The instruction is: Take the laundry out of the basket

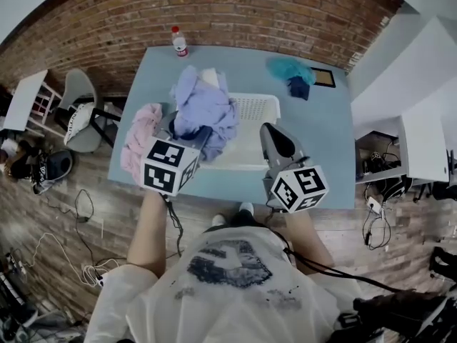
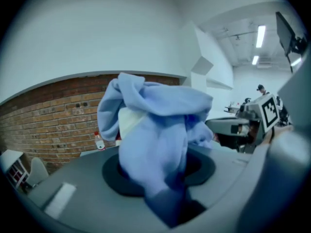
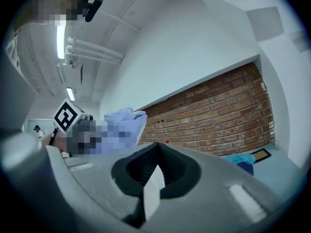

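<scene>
The lavender garment (image 1: 203,109) hangs bunched from my left tongs (image 1: 202,137), lifted clear above the white basket (image 1: 260,106) in the middle of the blue bench (image 1: 328,156). The head view gives me that layout. The left gripper view shows the grip itself: the left tongs (image 2: 160,171) are pinching the cloth, which wells up from between the dark pads in soft, thick folds. A cream patch shows inside the crumple, which the head view gives only as a pale scrap at the top of the bundle. The fabric looks matte and heavy, with rounded creases rather than sharp ones. My right tongs (image 1: 270,131) are held over the basket's near right corner. In their own view the right tongs (image 3: 158,147) are pressed together to a ridged point with nothing between them, and the lavender bundle (image 3: 124,118) shows off to the left beside the other marker cube. The basket wall is a fine perforated plastic mesh. A pink garment (image 1: 139,138) lies heaped on the bench's left edge. A fluffy teal cloth (image 1: 289,68) and a dark blue cloth (image 1: 299,88) touching it lie at the far right. A clear bottle (image 1: 179,41) with a red cap stands at the far edge, in front of the brick wall (image 1: 250,13).
</scene>
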Demonstrator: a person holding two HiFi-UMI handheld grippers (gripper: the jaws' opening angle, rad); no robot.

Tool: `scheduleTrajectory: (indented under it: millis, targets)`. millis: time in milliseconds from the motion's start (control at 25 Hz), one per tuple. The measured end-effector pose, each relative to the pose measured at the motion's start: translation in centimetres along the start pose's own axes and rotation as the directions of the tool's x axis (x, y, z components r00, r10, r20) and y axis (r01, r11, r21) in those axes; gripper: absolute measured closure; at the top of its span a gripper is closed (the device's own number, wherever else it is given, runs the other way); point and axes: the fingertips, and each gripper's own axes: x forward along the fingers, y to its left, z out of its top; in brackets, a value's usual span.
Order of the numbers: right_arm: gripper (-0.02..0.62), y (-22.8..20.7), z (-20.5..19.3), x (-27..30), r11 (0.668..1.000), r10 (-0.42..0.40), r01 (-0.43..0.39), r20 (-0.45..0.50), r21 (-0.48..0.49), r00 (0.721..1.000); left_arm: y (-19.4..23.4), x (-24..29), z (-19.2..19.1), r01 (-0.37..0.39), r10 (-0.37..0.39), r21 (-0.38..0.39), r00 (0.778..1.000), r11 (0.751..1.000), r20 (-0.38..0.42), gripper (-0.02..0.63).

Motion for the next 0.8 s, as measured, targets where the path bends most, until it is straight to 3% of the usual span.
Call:
scheduleTrajectory:
  millis: [360, 800]
  targets:
    - [0.597, 5.3, 1.5, -2.1, 1.0, -0.005, 0.007, 0.053, -0.028, 0.999, -0.4, -7.6, 1.9, -0.017, 0.013, 0.048, 0.997, 0.999, 0.08, 0.435]
    - [0.597, 11.3, 0.7, -3.9, 0.999, 0.004, 0.0, 0.061, -0.054, 0.998, -0.8, -14.1, -1.4, -0.012, 0.009, 0.024, 0.996, 1.0, 0.092, 0.434]
